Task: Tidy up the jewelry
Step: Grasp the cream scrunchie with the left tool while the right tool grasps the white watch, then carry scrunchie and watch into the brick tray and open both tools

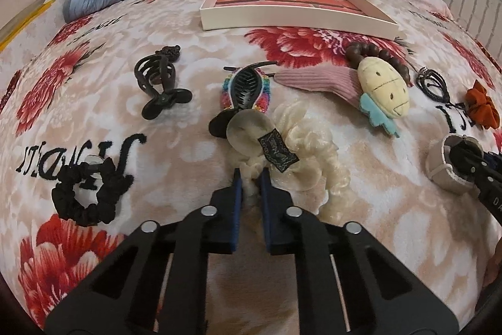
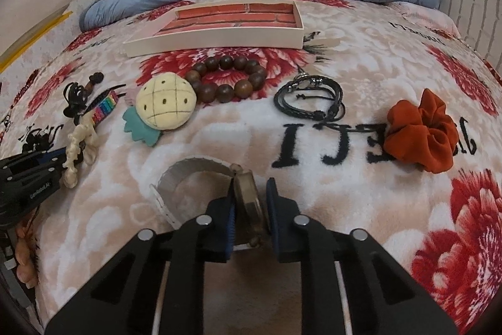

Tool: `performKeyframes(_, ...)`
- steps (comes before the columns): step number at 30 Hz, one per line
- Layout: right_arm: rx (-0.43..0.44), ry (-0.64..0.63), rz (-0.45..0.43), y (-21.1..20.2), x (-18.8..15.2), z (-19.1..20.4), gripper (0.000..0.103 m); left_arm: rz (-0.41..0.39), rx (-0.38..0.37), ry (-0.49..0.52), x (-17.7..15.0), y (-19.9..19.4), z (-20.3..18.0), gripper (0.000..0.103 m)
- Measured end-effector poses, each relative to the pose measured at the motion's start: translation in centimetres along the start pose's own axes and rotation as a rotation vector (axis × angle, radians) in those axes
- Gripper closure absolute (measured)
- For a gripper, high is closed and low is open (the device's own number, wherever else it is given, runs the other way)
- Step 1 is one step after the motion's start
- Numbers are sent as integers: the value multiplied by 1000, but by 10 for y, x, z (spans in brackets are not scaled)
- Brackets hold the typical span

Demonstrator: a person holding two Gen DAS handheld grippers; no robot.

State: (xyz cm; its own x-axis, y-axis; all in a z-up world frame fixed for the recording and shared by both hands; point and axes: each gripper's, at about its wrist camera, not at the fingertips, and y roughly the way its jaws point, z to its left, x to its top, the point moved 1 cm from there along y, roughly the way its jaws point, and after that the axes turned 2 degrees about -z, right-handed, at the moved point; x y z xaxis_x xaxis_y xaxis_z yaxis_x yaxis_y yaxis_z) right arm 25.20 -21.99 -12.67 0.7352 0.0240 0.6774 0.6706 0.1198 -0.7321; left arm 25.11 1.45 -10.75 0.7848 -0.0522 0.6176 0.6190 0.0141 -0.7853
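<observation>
Left tongs (image 1: 251, 175) clenched the cream scrunchie (image 1: 301, 153) and right tongs (image 2: 251, 193) the watch (image 2: 248, 197), probably for carrying them to the tray (image 2: 219, 41).

Cream scrunchie (image 1: 301, 153): near fold hidden between the left fingers (image 1: 237, 193).
Watch (image 2: 248, 193): face partly covered by the right fingers (image 2: 230, 218).
Blanket lettering (image 2: 329, 143): perhaps cut short under the orange scrunchie (image 2: 420, 131).

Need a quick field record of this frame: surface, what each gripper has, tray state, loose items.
surface: floral blanket
left gripper: shut on cream scrunchie
right gripper: shut on watch, case between the pads
tray: brick-pattern floor, nothing seen inside
loose items: wooden bead bracelet, black cord bracelets, orange scrunchie, pineapple plush clip, black scrunchie
</observation>
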Motion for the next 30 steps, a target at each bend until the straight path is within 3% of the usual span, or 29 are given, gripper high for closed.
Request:
performKeyframes(11,-29,-24,-36,-9,4,0,89,-53,25,13,-3,-17,4,97)
performKeyframes(18,-26,-27,-96,-23,22,-2,89,-135,12,-2,13,-42,13,97)
performKeyframes(24,-23,-21,-142,-19,64,-2,89,-185,1,4,56,-46,14,97)
performKeyframes(30,-44,-7,-199,5,137,-2,89,-206,-1,-11,126,-18,19,97)
